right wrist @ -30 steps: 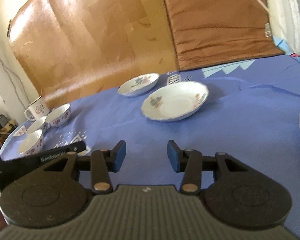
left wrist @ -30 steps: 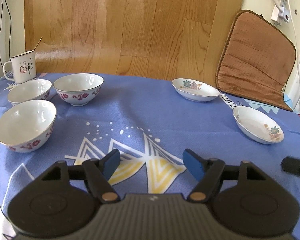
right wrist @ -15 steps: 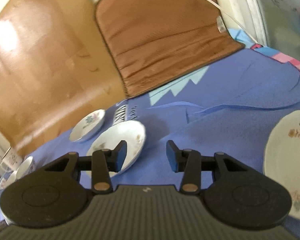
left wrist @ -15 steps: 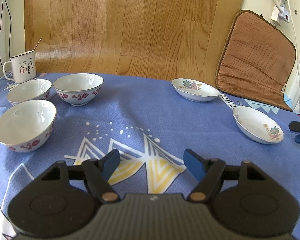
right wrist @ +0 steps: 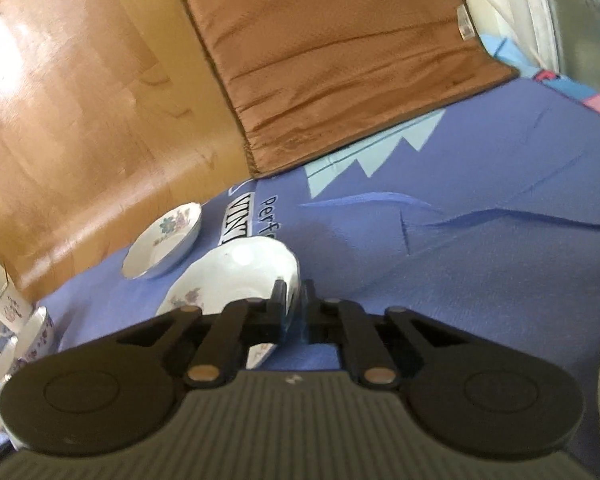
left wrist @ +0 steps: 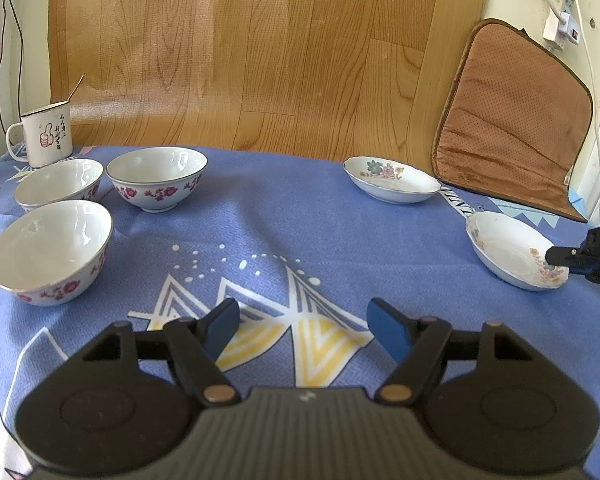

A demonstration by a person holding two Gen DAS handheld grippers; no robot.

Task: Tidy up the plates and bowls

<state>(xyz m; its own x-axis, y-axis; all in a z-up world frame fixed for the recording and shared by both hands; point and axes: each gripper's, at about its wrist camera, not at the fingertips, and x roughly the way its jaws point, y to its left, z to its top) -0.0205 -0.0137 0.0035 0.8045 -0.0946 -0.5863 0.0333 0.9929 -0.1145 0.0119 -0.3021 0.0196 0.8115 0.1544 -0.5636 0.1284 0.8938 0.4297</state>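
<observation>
Plate (right wrist: pixel 236 276) rim sits pinched between the nearly closed fingers of my right gripper (right wrist: pixel 294 312), one inside, one outside, on the blue table (right wrist: pixel 480 248) cloth. Glazed ceramic: stiff, slippery, breakable, so the thin rim grip is my only hold and may pivot. My left gripper (left wrist: pixel 302 326) hangs wide and empty. A second plate (right wrist: pixel 164 246) lies beyond. Another dish at the far right edge is cut off; whether the held plate has lifted, I cannot tell.
</observation>
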